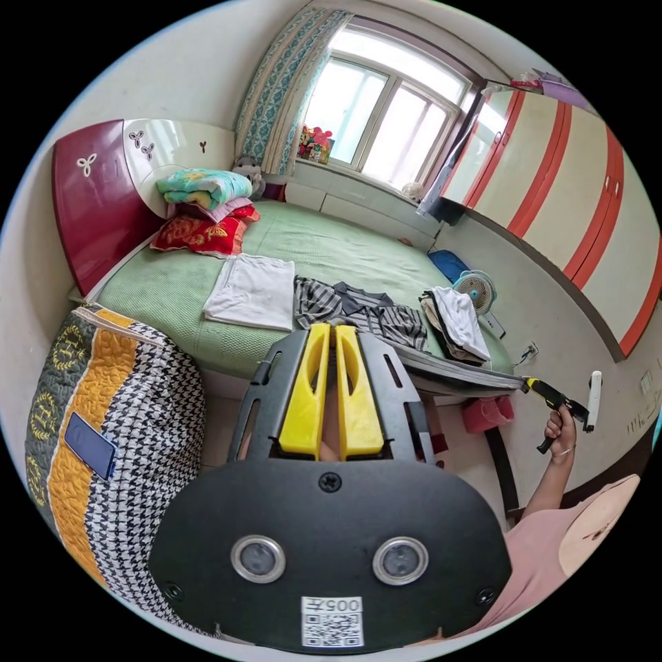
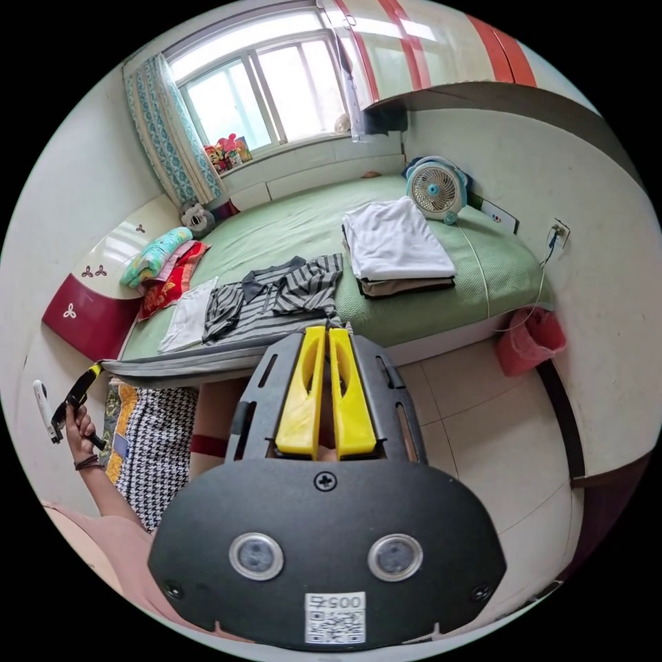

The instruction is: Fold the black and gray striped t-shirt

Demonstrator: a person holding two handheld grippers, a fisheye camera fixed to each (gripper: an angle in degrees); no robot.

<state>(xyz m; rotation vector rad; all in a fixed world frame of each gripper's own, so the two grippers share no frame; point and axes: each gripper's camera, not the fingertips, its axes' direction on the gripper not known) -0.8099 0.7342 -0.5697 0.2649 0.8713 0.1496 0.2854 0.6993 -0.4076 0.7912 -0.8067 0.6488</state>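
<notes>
Here the left gripper [image 1: 332, 331] has its yellow fingers [image 1: 306, 393] pressed together on the hem of the striped t-shirt [image 1: 358, 314]. The right gripper [image 2: 327, 332] likewise pinches the hem, fingers [image 2: 350, 400] closed. The hem is stretched taut between them past the edge of the green bed [image 1: 310, 241], while the collar end lies on the mattress between a white folded cloth [image 1: 252, 289] and a stack of folded clothes [image 2: 396, 252].

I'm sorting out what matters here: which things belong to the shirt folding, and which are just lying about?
Job: striped t-shirt, left gripper, right gripper, both clamped on its hem.
Lying about: white cloth, folded pile, fan, pillows, patterned bag.
</notes>
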